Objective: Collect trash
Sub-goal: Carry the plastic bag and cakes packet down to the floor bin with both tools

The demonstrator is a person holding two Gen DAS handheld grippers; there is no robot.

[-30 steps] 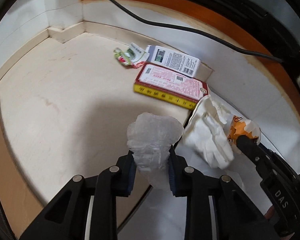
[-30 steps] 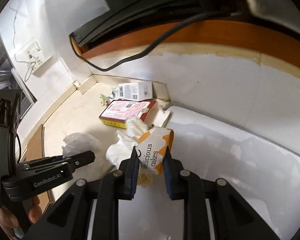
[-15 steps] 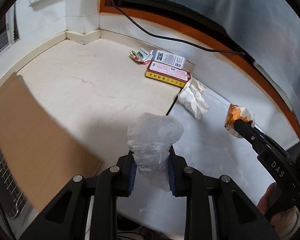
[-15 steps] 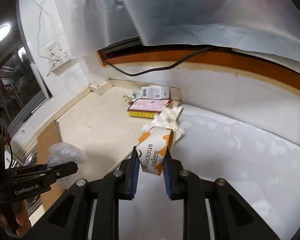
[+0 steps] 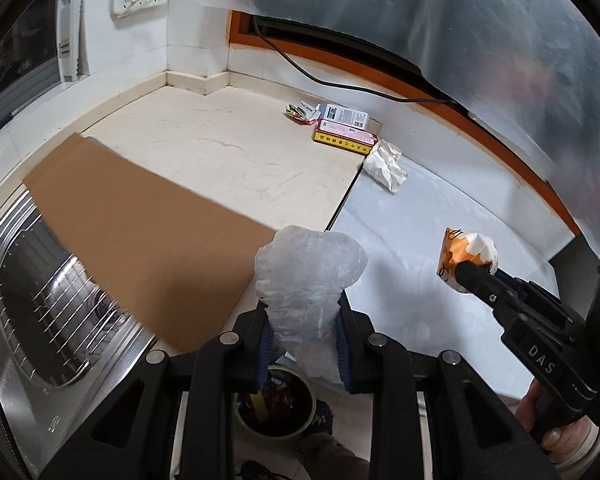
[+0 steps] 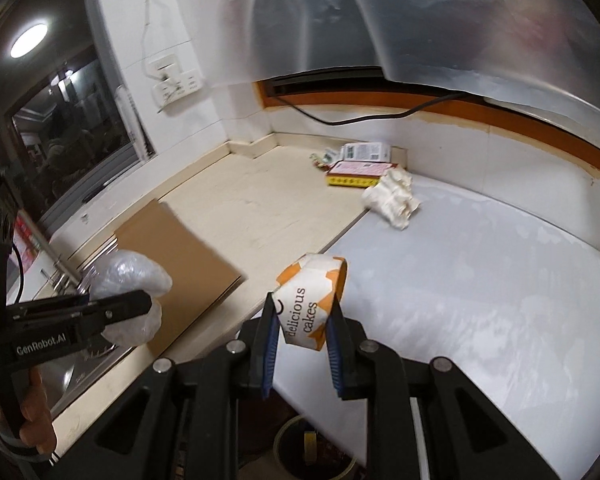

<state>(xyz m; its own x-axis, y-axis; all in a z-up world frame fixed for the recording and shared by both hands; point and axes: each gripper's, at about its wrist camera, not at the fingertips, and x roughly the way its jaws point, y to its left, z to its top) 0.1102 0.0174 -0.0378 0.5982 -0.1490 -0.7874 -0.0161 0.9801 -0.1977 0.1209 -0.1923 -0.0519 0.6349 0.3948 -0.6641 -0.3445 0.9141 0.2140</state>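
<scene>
Two pieces of trash held up over the counter edge: a crumpled clear plastic bag (image 5: 308,280) clamped in the left gripper (image 5: 304,344), long axis running straight out along the fingers, wide end away from the camera, narrow tail trailing down between the pads; an orange-and-white cake wrapper (image 6: 312,300) pinched in the right gripper (image 6: 302,344), standing upright, its open loop at the top, "delicious cakes" printed sideways. Below both, a bin (image 5: 276,404) on the floor, mostly hidden behind the gripper frames, contents hard to make out. Far back by the wall, a red and yellow box (image 5: 346,140), a white box (image 5: 346,115), a small wrapper (image 5: 300,111) too small to read, and a crumpled white tissue (image 5: 386,164) lying across the seam of the counter (image 5: 220,160).
</scene>
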